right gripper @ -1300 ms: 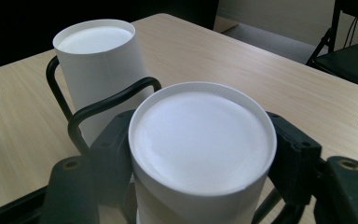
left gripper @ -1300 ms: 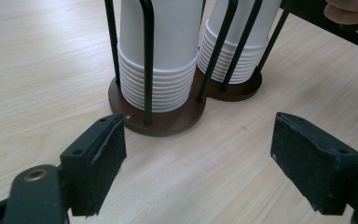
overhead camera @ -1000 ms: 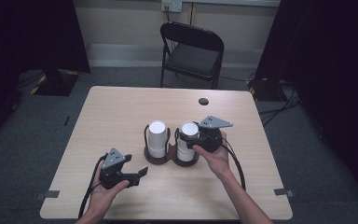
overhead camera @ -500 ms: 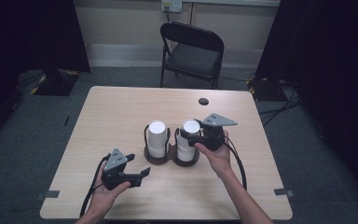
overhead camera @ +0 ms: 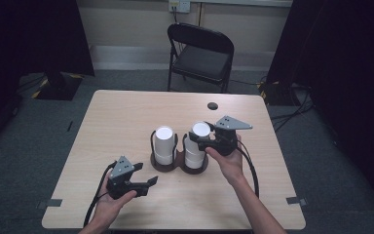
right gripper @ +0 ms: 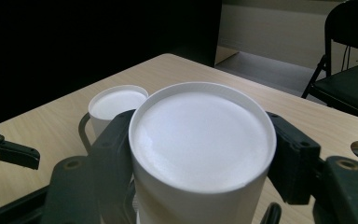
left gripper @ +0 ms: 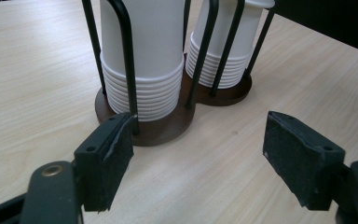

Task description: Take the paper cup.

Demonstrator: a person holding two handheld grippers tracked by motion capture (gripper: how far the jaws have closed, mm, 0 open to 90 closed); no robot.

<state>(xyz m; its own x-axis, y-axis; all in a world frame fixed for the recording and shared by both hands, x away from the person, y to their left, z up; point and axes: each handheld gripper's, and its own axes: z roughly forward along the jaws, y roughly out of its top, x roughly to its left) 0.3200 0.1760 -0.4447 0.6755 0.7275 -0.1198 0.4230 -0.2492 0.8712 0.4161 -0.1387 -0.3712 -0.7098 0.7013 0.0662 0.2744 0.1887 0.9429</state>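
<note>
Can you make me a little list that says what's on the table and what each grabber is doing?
table: light wooden table with a small dark hole near its far edge
holder: dark double cup holder with black wire posts
cups: two stacks of upside-down white paper cups, left stack and right stack
right gripper: jaws on both sides of the top cup of the right stack, touching it
left gripper: open, held near the holder, holding nothing
behind the table: a black folding chair
</note>
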